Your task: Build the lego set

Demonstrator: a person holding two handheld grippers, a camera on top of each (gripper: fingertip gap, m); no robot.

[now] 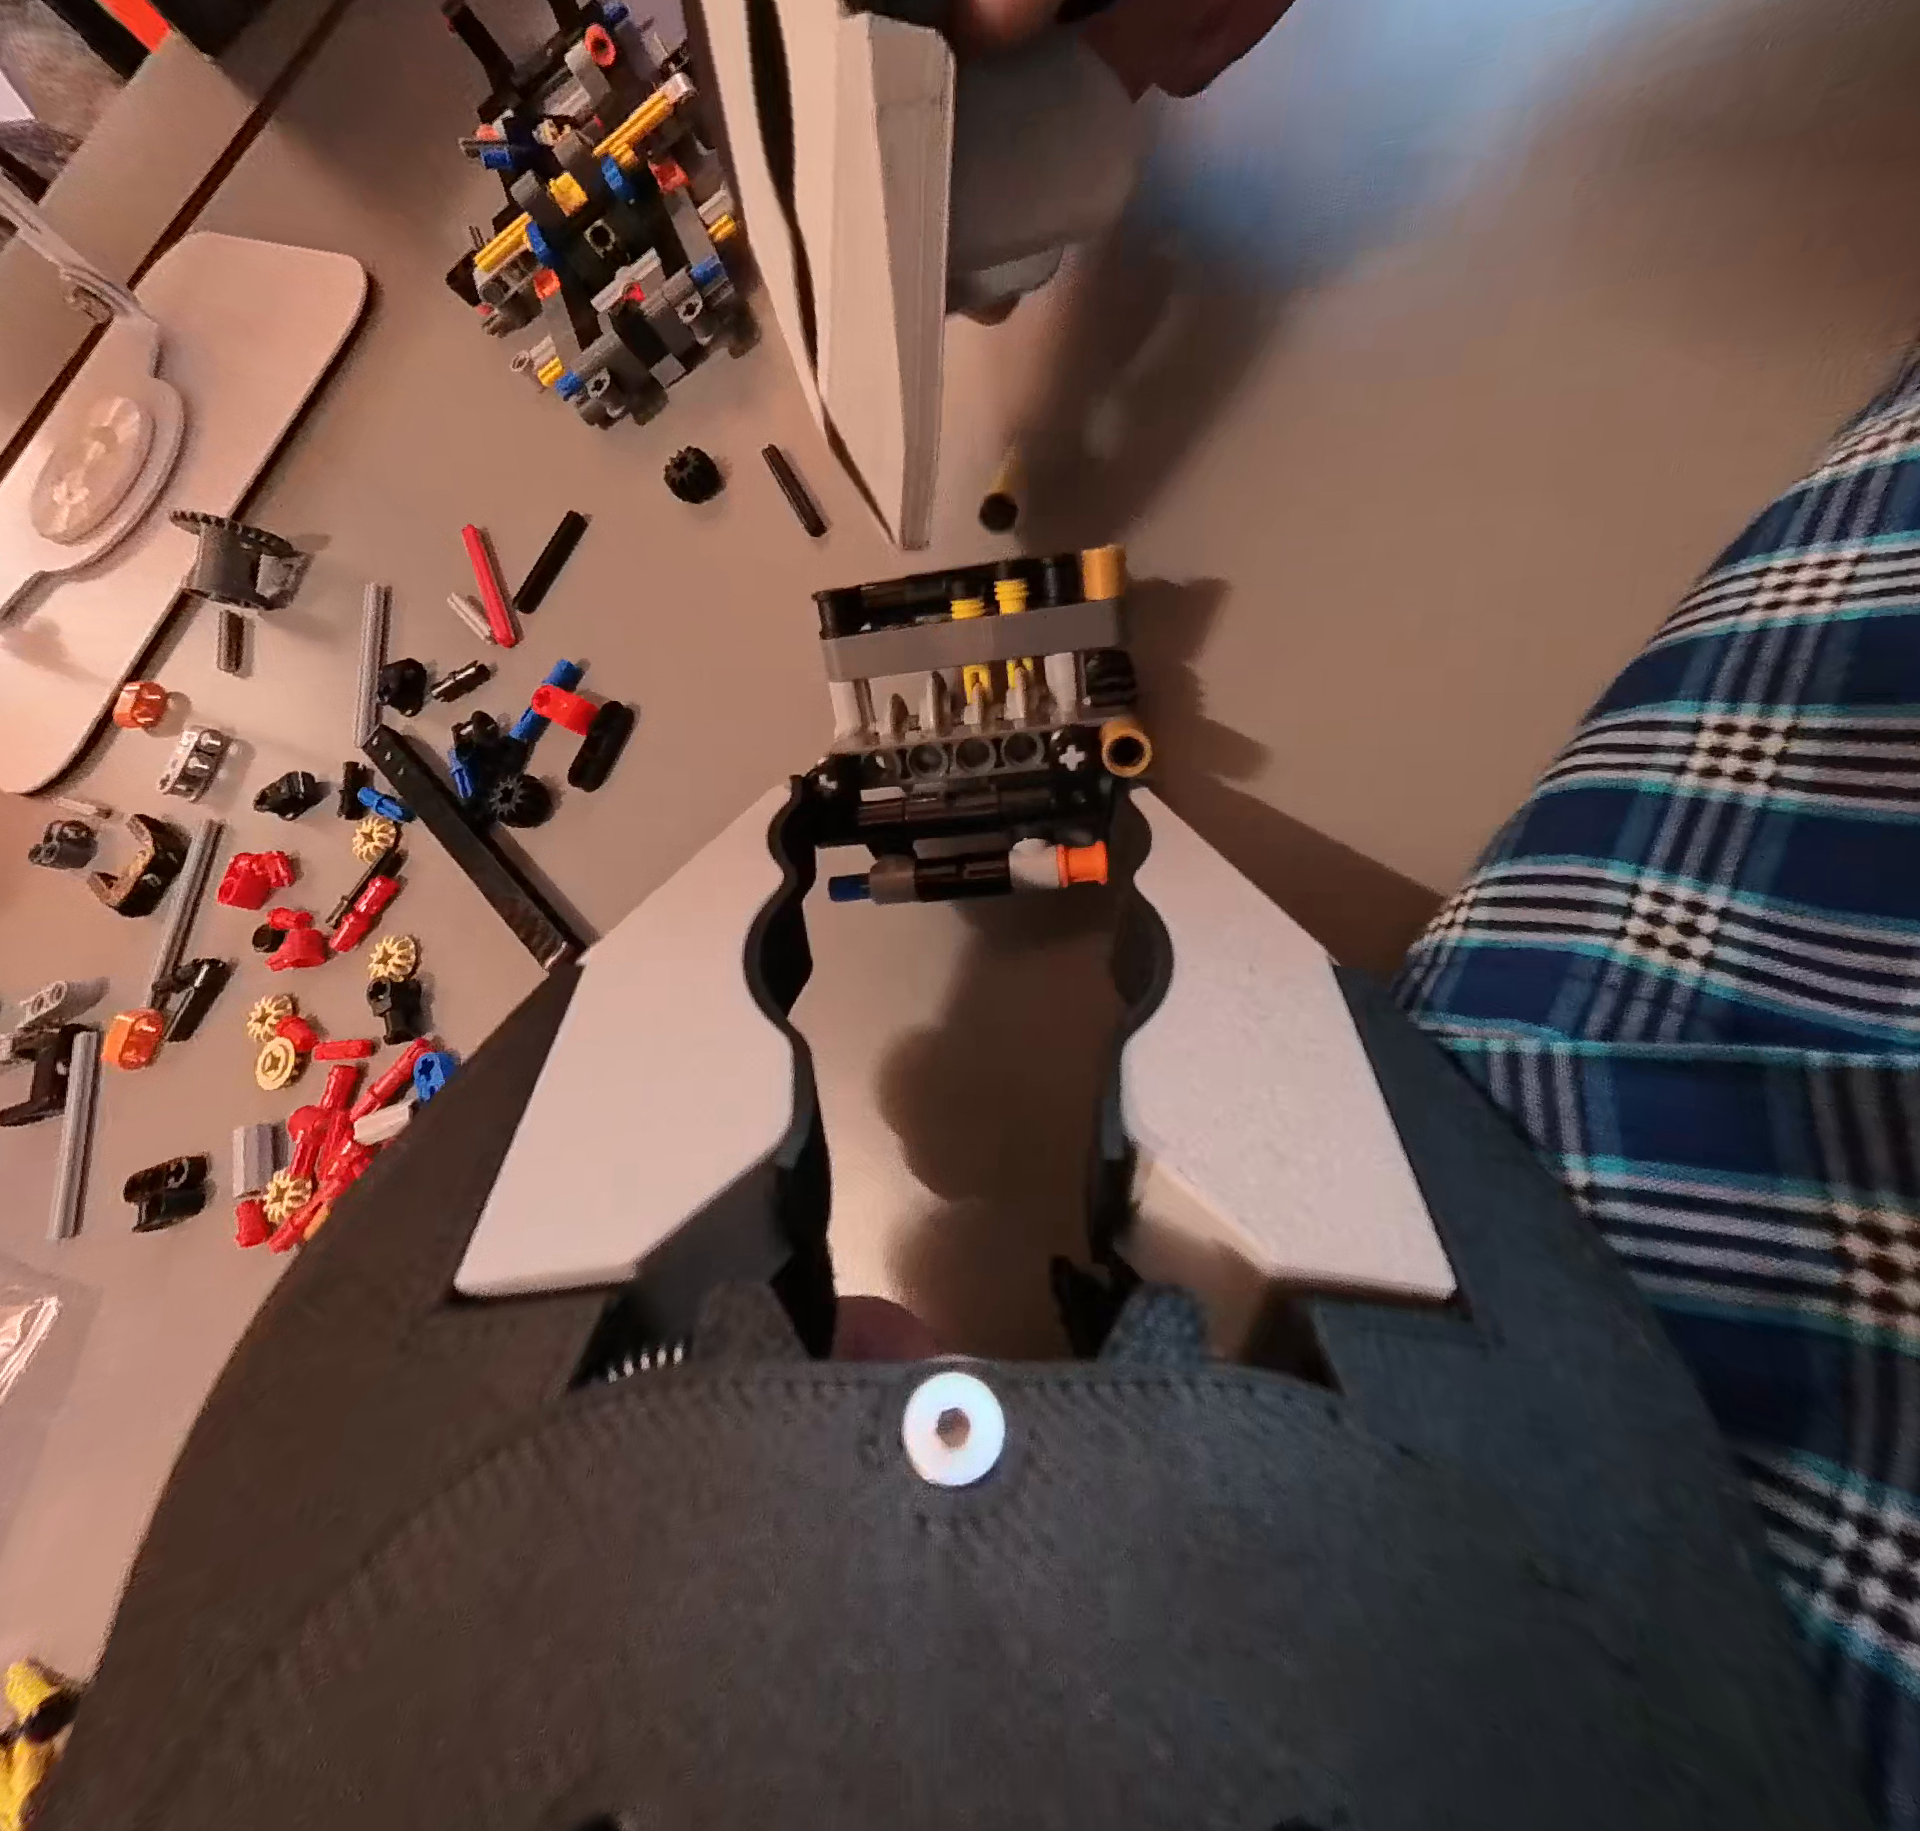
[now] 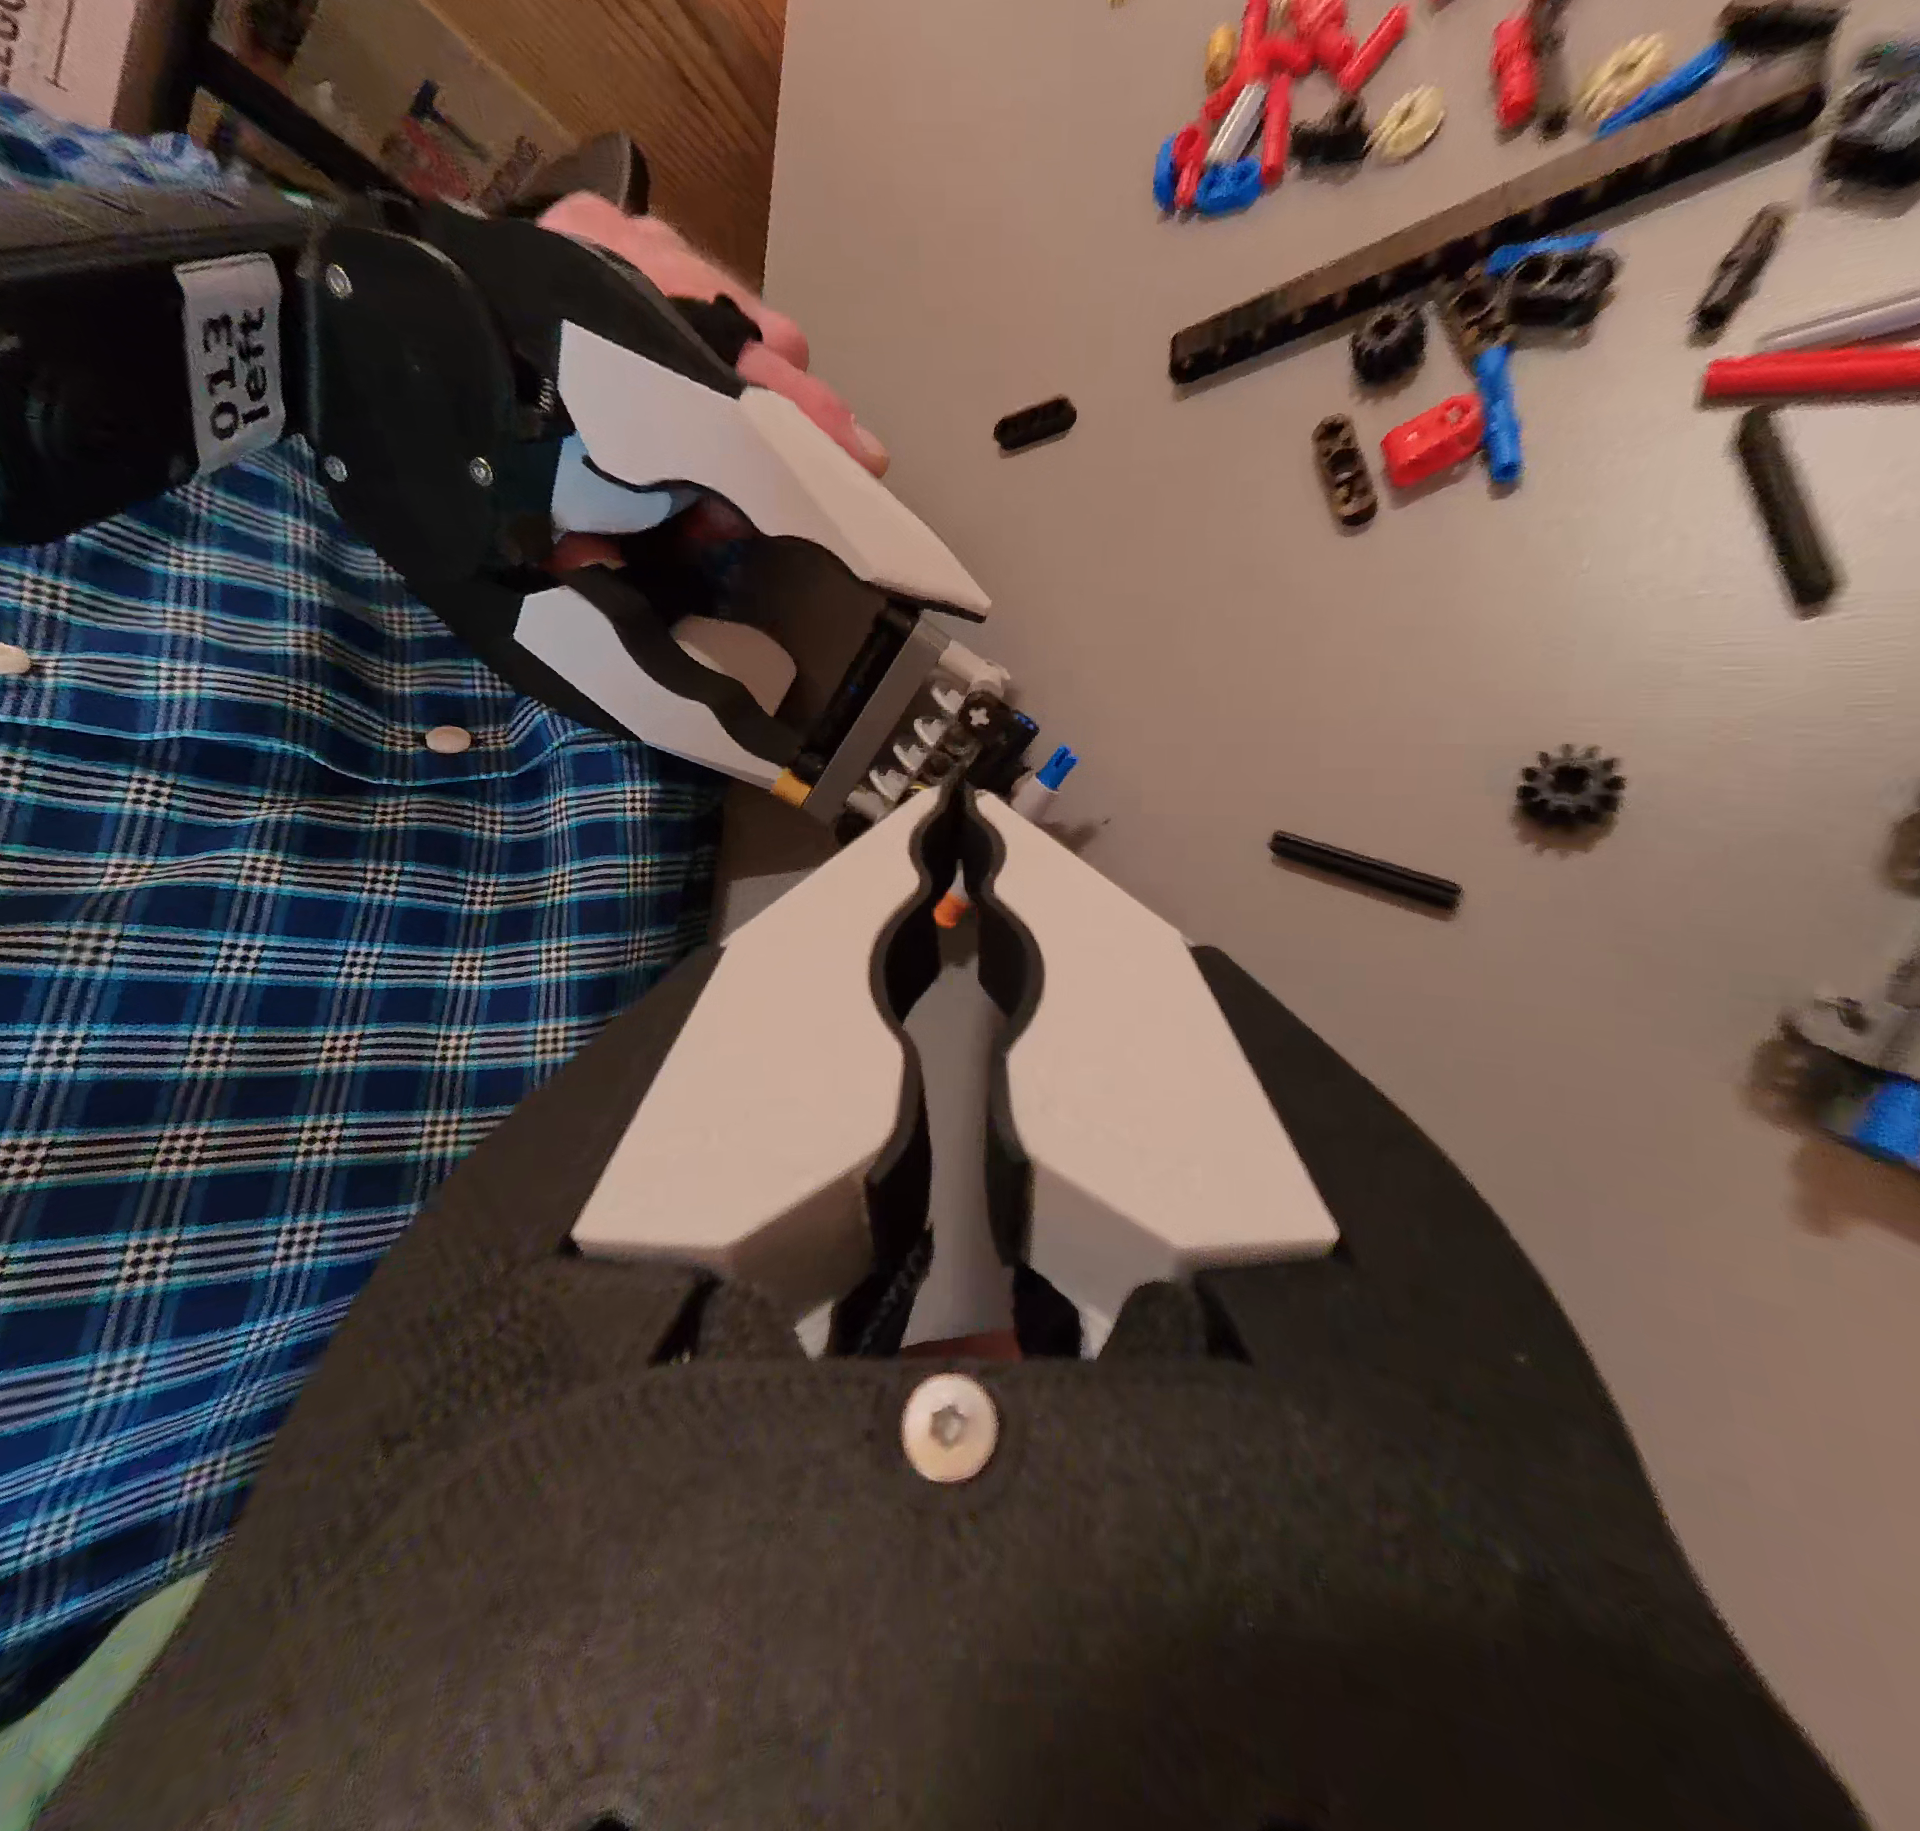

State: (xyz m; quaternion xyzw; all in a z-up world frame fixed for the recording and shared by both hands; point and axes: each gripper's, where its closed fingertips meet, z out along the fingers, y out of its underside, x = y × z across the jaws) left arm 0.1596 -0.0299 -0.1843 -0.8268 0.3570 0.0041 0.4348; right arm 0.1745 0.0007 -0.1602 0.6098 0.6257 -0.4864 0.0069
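Note:
My left gripper (image 1: 961, 805) is shut on a small lego subassembly (image 1: 977, 638), a grey and black frame with yellow parts and an orange-tipped pin beneath. It holds the subassembly above the grey table (image 1: 1299, 555). My right gripper (image 2: 961, 799) is nearly closed, and its tips pinch the thin black edge of the subassembly (image 2: 894, 716). In the left wrist view the right gripper (image 1: 914, 529) comes down from above onto the frame's far side. The left gripper (image 2: 878, 690) also shows in the right wrist view, held by a hand.
Several loose red, black, blue and tan pieces (image 1: 343, 950) lie at the left. A larger build (image 1: 613, 254) stands behind them. A long black beam (image 2: 1496, 223), a black gear (image 2: 1569, 794) and a black axle (image 2: 1366, 872) lie nearby. A plaid shirt (image 1: 1662, 846) is close by. Tip to tip, the grippers are about 5 centimeters apart.

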